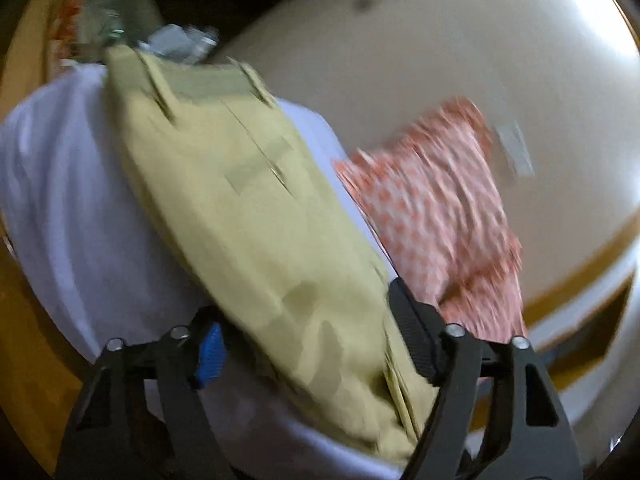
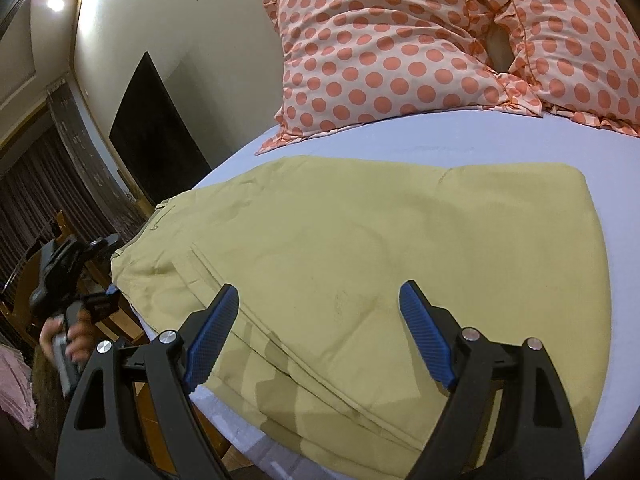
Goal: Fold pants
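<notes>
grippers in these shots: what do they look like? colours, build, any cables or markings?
Both alike: black plastic linkage arms with triangular cutouts and silver pivot bolts. Right gripper has blue cross-hatched finger pads. Left gripper shows one blue pad and a black ribbed one. No cables or markings visible.

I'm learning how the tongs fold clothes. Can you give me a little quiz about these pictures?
1. True or false: the right tongs are clamped on the khaki pants.
2. Which pattern do the pillows have? A) stripes B) orange polka dots C) flowers
3. Fill in: the pants lie on a bed with a light ____ sheet.

Key
1. False. Their fingers stand apart above the pants, holding nothing.
2. B.
3. Purple. In the left wrist view, which is blurred, the left tongs also stand wide on either side of the pants.
</notes>
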Demonstrator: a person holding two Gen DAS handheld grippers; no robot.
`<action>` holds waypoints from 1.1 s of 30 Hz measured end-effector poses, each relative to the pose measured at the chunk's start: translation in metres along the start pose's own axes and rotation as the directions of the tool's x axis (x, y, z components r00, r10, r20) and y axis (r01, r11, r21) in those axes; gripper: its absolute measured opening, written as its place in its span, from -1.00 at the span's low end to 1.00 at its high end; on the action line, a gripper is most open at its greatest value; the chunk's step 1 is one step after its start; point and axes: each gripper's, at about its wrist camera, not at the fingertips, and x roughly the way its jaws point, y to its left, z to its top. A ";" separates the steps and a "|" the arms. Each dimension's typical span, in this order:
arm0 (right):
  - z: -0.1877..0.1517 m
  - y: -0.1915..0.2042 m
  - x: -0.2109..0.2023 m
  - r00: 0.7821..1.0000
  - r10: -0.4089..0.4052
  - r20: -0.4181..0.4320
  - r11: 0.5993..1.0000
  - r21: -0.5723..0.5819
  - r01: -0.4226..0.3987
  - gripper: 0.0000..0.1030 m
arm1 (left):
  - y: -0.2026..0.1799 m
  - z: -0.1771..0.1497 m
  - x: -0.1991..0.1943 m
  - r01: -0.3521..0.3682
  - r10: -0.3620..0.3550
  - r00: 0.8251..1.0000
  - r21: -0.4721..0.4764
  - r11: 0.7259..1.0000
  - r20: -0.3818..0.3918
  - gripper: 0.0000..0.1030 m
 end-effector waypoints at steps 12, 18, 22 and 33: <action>0.007 -0.033 -0.047 0.992 -0.015 0.121 0.998 0.056 0.009 0.64 | -0.100 0.042 0.025 -0.300 0.286 0.954 0.387 0.872 0.093 -0.77; 0.015 -0.072 -0.096 0.968 -0.119 0.220 0.983 0.160 0.085 0.64 | -0.257 -0.058 0.047 -0.144 0.117 0.989 0.825 0.547 0.095 -0.73; 0.011 -0.102 -0.130 0.940 -0.210 0.268 0.956 0.258 0.140 0.64 | -0.302 -0.181 0.071 0.079 0.059 0.994 0.968 0.240 -0.096 -0.68; 0.024 -0.141 -0.105 0.988 -0.123 0.089 0.935 0.343 0.086 0.57 | -0.244 -0.314 0.085 0.216 0.212 0.962 0.956 -0.198 -0.173 -0.44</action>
